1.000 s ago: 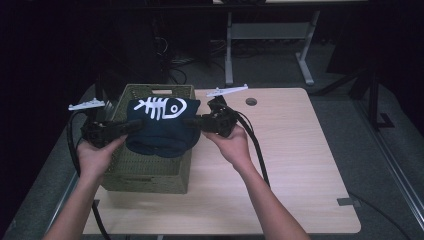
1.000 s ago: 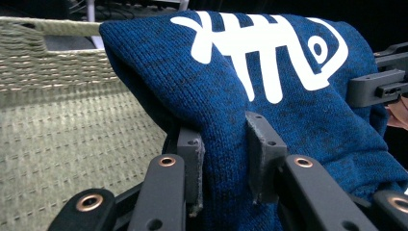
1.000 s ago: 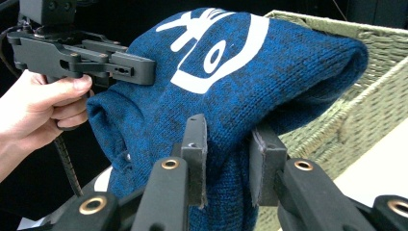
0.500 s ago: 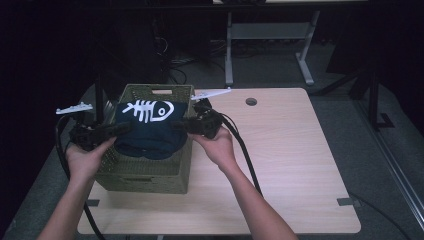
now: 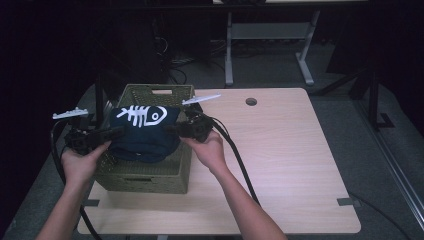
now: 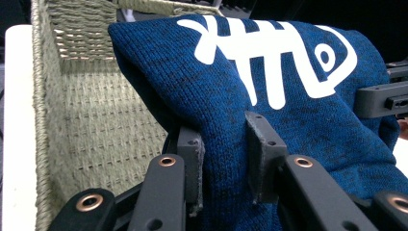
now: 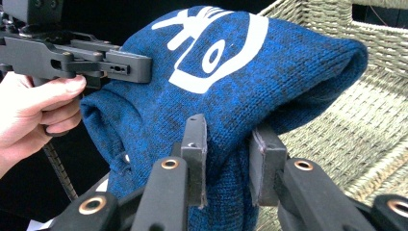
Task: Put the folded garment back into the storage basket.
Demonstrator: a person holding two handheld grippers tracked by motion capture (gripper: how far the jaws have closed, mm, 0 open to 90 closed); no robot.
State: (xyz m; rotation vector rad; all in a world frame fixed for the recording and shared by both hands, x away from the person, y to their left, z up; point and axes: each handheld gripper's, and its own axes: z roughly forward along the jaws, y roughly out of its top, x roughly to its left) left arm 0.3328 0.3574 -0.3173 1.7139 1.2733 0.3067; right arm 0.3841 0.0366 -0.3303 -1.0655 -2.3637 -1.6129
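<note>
A folded dark blue knitted garment (image 5: pixel 145 132) with a white fish-skeleton print hangs over the open top of a green woven basket (image 5: pixel 145 172) at the table's left. My left gripper (image 5: pixel 120 132) is shut on the garment's left edge, and its pads (image 6: pixel 192 159) pinch a fold of blue knit (image 6: pixel 269 86). My right gripper (image 5: pixel 172 129) is shut on the garment's right edge, its pads (image 7: pixel 195 139) squeezing the cloth (image 7: pixel 231 82). The left gripper (image 7: pixel 127 67) and the hand holding it also appear across the garment in the right gripper view.
The basket's woven inner walls (image 6: pixel 86 110) lie just below and behind the garment. The light wooden table (image 5: pixel 290 160) spreads to the right of the basket, with a round cable hole (image 5: pixel 251 101) near its far edge. Black cables trail from both grippers.
Both hands have carried the garment toward the left and lower, so it now sits closer over the basket's opening. Both grips stay the same.
</note>
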